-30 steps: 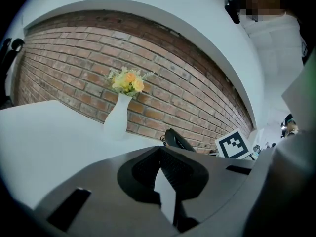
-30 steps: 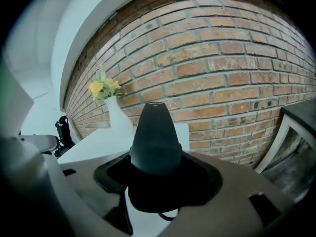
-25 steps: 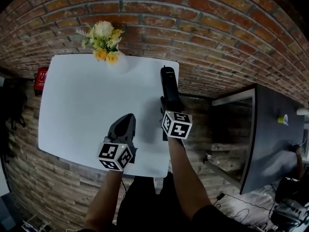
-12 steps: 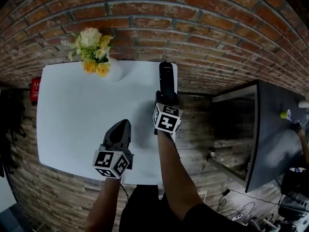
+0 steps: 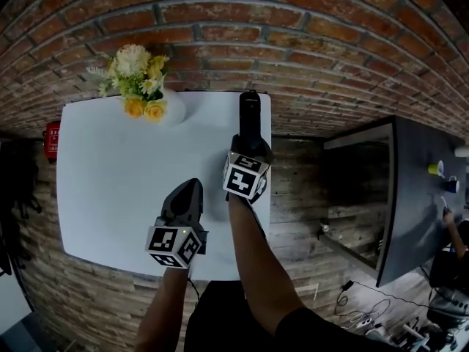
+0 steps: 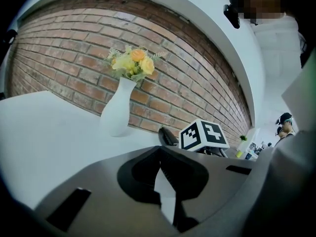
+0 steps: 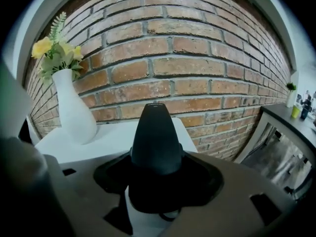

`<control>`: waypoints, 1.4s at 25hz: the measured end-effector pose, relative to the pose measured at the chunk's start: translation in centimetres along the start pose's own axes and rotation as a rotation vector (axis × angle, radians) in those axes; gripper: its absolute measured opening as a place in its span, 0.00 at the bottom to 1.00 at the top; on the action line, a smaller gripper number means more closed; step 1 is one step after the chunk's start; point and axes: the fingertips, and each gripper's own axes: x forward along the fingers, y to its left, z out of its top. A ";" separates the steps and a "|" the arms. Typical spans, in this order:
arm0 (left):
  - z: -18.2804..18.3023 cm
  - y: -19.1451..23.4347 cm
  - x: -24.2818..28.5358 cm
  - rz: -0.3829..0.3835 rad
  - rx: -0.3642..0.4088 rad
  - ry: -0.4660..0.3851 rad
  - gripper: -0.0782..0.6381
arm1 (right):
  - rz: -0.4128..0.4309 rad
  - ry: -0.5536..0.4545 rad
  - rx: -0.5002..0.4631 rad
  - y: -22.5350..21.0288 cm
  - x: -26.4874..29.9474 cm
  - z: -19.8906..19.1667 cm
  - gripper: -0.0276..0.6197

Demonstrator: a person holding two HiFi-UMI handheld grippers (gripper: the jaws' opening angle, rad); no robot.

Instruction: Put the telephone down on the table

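Right gripper view | telephone (image 7: 151, 132) clamped in right gripper (image 7: 155, 179) | juts beyond jaws

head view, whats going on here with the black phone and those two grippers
A person holds two grippers. The right gripper is shut on a black telephone, over the far right corner of the white table by the brick wall, not yet released. The left gripper hangs empty above the table, jaws together. A vase of flowers stands at the back.
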 end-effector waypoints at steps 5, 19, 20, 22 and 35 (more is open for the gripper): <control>1.0 0.2 1.2 0.007 0.038 0.001 0.13 | 0.007 0.021 0.023 0.1 0.2 0.1 0.47; 1.2 0.7 2.2 0.046 0.059 0.013 0.13 | 0.140 0.089 0.045 1.9 0.5 -0.9 0.51; 1.2 0.7 2.1 0.048 0.059 0.012 0.13 | 0.149 0.090 0.041 1.9 0.4 -0.9 0.51; 1.2 0.5 1.9 0.051 0.061 0.008 0.13 | 0.162 0.088 0.031 1.9 0.2 -0.9 0.52; 1.7 -2.2 -2.3 0.108 0.057 -0.061 0.13 | 0.441 -0.013 0.047 1.7 -7.5 0.7 0.52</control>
